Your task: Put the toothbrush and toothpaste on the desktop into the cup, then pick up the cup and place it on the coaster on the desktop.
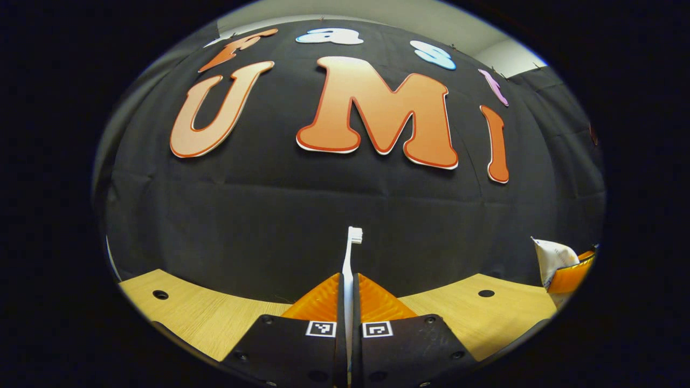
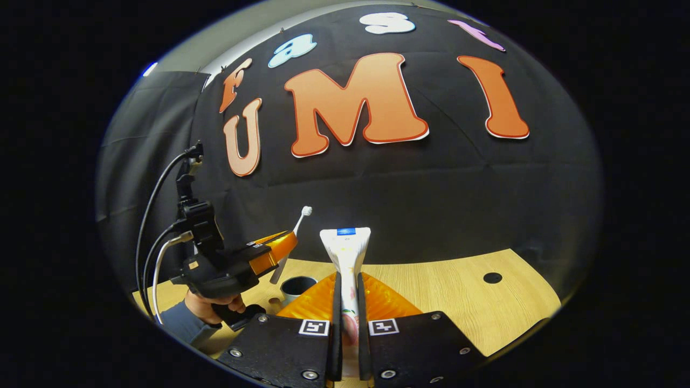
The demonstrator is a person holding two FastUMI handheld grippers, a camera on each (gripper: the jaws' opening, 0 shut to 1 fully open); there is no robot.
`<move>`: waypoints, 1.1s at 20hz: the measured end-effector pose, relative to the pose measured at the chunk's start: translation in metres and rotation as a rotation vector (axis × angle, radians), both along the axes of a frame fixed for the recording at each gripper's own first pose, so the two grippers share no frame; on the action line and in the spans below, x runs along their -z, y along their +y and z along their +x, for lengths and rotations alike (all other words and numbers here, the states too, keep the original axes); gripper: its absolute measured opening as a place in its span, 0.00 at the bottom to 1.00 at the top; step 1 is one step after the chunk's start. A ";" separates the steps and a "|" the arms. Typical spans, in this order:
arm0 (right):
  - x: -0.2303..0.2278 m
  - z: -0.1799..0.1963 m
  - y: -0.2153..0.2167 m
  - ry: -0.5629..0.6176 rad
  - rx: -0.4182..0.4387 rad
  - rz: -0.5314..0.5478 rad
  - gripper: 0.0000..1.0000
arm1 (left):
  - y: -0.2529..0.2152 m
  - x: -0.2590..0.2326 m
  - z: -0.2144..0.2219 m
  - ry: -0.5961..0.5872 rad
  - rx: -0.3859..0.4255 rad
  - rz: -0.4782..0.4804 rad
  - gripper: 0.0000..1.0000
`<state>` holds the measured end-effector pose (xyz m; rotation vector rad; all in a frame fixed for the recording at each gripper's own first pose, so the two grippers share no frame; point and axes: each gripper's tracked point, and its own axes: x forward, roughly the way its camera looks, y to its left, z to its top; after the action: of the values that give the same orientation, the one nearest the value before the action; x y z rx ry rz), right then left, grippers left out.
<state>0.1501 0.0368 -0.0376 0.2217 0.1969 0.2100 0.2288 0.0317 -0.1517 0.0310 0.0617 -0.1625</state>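
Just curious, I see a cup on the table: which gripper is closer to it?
Left, probably. The left gripper, holding the toothbrush, hovers just above the cup. The right gripper, clamping the toothpaste, sits beside it.

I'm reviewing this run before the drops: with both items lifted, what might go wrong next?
1. The left gripper pinches the toothbrush low on its thin handle; it may pivot or slip on lowering.
2. The cup looks narrow, so the toothbrush tail may miss or tip it.
3. The toothpaste, held by the right gripper, needs that same opening; both grippers may crowd there.
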 end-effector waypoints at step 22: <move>0.005 0.005 0.017 0.009 -0.022 -0.021 0.12 | -0.001 0.083 -0.003 0.216 0.101 -0.089 0.13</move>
<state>0.1552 0.0542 -0.0422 0.1996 0.2100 0.2285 0.2255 0.0303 -0.2345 -0.0730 0.2690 -0.2691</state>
